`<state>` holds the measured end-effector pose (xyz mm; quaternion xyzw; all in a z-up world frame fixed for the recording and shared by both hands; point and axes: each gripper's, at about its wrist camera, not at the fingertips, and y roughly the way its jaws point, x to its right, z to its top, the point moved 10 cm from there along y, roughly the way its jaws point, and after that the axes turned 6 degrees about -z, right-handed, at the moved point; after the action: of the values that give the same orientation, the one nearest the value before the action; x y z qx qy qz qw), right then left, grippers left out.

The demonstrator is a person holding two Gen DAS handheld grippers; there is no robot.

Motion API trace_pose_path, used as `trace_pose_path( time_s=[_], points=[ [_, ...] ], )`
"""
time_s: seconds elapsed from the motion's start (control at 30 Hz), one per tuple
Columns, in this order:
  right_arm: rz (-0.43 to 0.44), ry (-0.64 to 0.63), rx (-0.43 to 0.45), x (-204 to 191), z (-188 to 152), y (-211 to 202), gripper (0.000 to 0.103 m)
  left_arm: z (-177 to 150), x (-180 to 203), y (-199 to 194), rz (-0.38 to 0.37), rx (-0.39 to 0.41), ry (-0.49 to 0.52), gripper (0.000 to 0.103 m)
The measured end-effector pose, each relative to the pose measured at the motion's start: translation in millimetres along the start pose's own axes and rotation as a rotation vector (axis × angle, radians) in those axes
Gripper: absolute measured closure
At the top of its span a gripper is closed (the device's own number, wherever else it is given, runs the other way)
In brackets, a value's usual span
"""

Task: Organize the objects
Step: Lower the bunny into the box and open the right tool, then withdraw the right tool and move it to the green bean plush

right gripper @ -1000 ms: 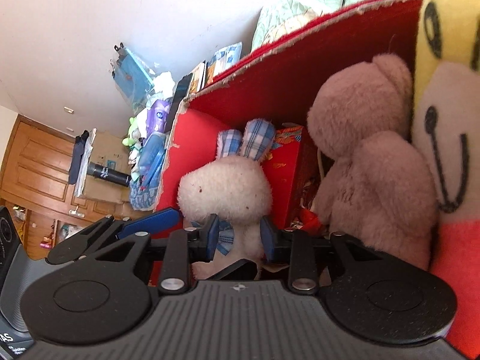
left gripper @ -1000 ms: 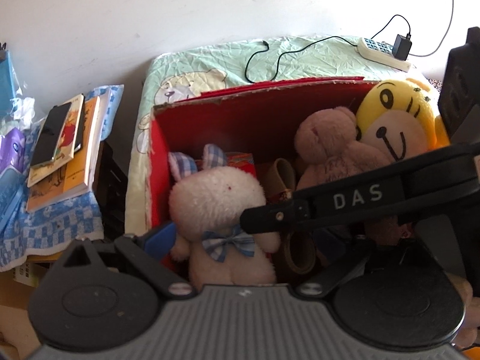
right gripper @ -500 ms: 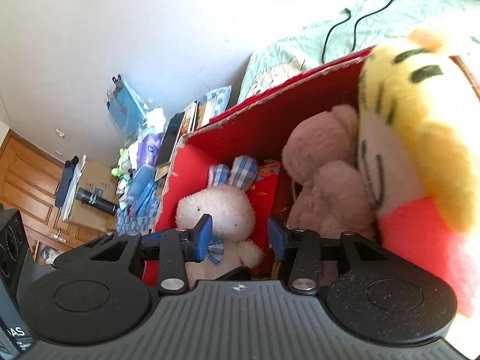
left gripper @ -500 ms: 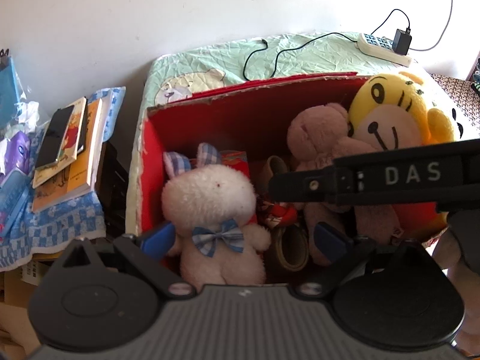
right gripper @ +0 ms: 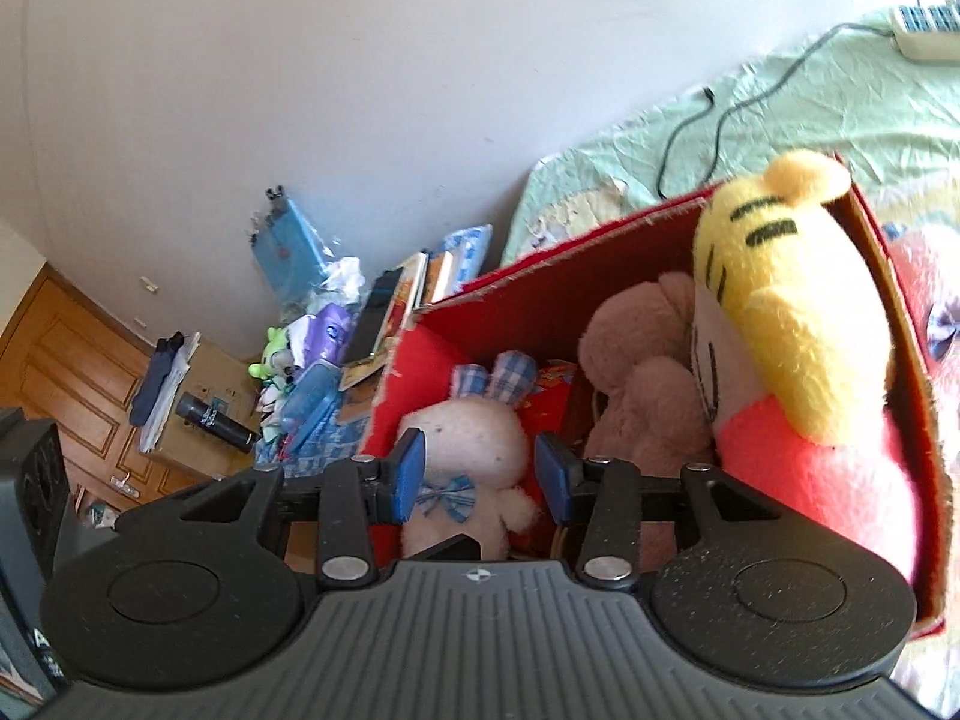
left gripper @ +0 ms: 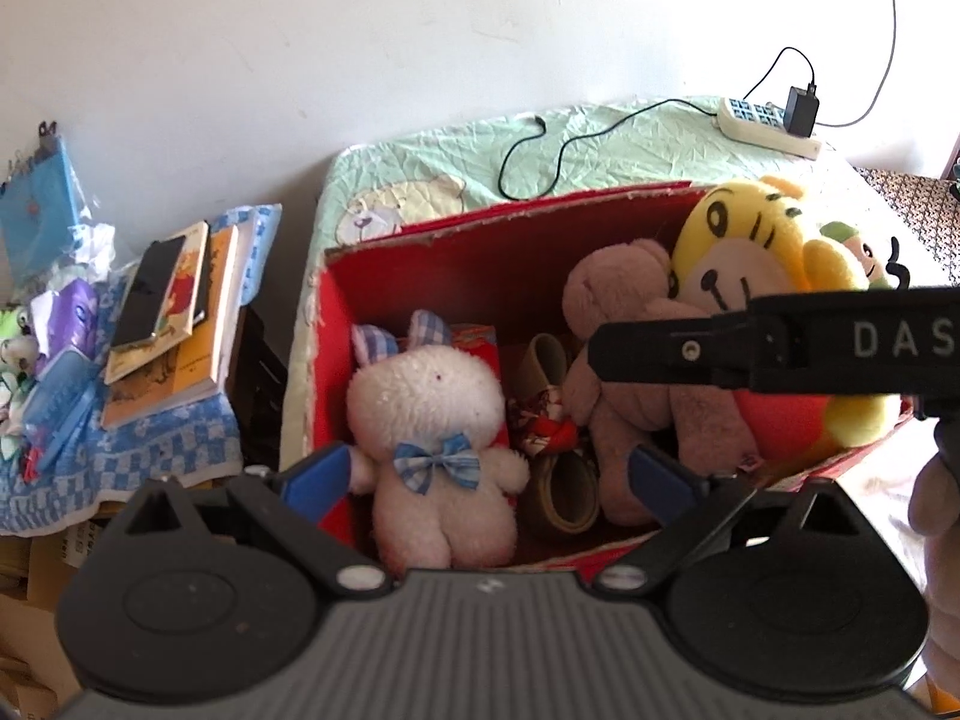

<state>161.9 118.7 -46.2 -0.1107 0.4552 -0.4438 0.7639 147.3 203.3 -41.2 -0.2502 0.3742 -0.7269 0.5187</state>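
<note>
1. The white bunny (left gripper: 432, 432) sits upright in the red box (left gripper: 420, 252) on the bed (left gripper: 600, 150), beside the brown bear (left gripper: 624, 372) and yellow tiger (left gripper: 756, 252), packed close to save room.
2. The left hand-held gripper (left gripper: 489, 477) is spread wide and empty.
3. The right hand-held gripper (right gripper: 480, 474) is likewise spread, holding nothing, above the bunny.

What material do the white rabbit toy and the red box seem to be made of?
White rabbit toy: apparently soft plush; its surface is fuzzy and matte, with a checked fabric bow. Red box: probably cardboard with a red matte finish; its top edge looks rough and pale.
</note>
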Motion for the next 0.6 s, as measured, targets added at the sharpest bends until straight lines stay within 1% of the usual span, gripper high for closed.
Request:
trace_pose_path(
  time_s=[0.27,0.37,0.6],
  points=[
    [0.020,-0.072,-0.003,-14,-14,-21,0.058,-9,4,-21,0.030,0.007,-0.013,0.003],
    [0.035,-0.076,-0.012,-16,-23,-28,0.058,-16,4,-28,0.045,0.003,-0.015,0.002],
    [0.032,-0.085,-0.039,-17,-45,-40,0.058,-36,11,-33,0.026,-0.030,-0.030,0.002]
  ],
)
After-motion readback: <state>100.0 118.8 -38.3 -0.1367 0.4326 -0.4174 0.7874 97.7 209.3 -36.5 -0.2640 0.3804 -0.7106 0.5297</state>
